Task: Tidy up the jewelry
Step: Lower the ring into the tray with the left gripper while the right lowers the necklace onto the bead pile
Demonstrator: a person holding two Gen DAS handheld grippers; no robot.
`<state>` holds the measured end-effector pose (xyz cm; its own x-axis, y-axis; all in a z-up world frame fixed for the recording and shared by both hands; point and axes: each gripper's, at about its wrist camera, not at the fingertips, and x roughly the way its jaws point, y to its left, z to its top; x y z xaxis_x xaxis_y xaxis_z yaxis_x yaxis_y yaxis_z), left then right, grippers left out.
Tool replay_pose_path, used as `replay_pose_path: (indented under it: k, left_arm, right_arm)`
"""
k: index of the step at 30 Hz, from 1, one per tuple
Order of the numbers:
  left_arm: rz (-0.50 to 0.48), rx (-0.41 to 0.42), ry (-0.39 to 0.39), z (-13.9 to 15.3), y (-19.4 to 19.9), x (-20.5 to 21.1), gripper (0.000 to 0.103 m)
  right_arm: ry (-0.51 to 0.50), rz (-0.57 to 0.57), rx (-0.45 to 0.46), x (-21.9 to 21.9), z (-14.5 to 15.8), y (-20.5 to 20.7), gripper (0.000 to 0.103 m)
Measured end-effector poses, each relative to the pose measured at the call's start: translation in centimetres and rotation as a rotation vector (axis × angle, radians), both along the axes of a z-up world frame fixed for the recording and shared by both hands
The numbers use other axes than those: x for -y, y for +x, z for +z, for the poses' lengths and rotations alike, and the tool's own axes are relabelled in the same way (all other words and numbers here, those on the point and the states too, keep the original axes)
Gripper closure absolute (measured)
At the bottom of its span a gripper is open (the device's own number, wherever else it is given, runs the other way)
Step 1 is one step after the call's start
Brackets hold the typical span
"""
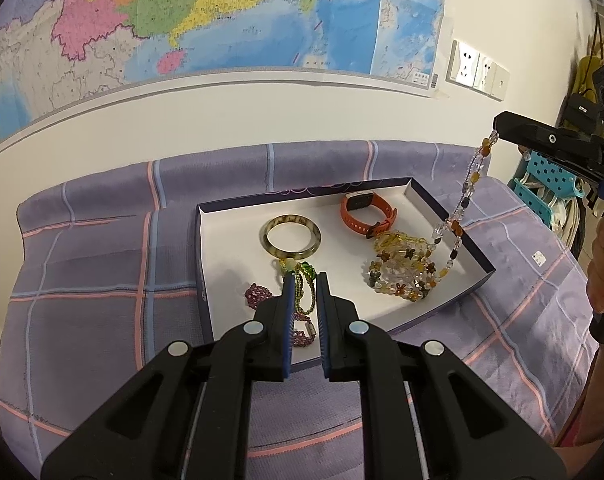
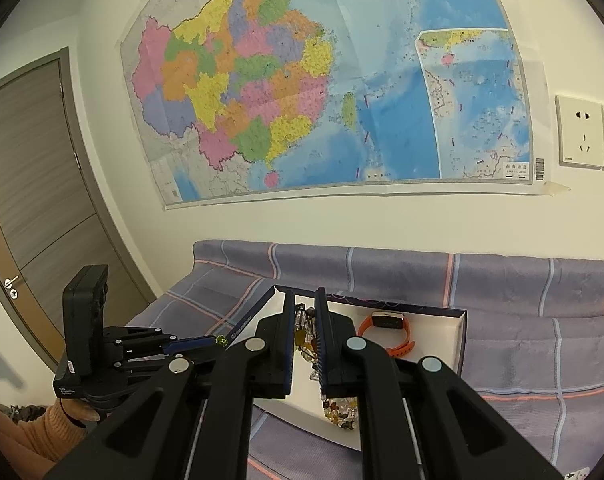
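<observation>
- I see the box [image 1: 441, 208] lying on the bed [image 1: 102, 280], the wall map [image 1: 222, 20] behind it.
- Inside, the bangle [image 1: 292, 237] lies left of the watch [image 1: 365, 210].
- The bead pile [image 1: 405, 272] sits before the watch.
- My right gripper [image 1: 497, 128] hangs a bead strand [image 1: 467, 196] over the box's right wall.

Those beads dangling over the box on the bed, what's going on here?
A person is sorting jewelry with a handheld gripper in each hand. The right gripper is shut on an amber and clear bead necklace, whose lower end trails into the shallow white-lined box. The left gripper is clamped on a green bead strand above the box. A jade-like bangle and an orange smartwatch lie inside.
</observation>
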<state>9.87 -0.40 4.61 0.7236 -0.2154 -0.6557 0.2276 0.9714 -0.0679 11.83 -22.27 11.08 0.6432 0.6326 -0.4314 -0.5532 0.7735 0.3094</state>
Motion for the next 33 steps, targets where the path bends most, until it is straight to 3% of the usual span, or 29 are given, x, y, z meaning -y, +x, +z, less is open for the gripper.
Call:
replay_pose_path:
  k: [21,33]
  left_arm:
    - [0.017,-0.078,0.006,-2.9,1.9,0.0,0.092]
    - [0.021,-0.132,0.013,-4.6,2.9,0.1,0.092]
  right_arm:
    - [-0.019,-0.023,-0.071,-0.2,-2.6,2.3,0.095]
    - [-0.04,-0.049,-0.147,0.2,-5.5,3.6,0.095]
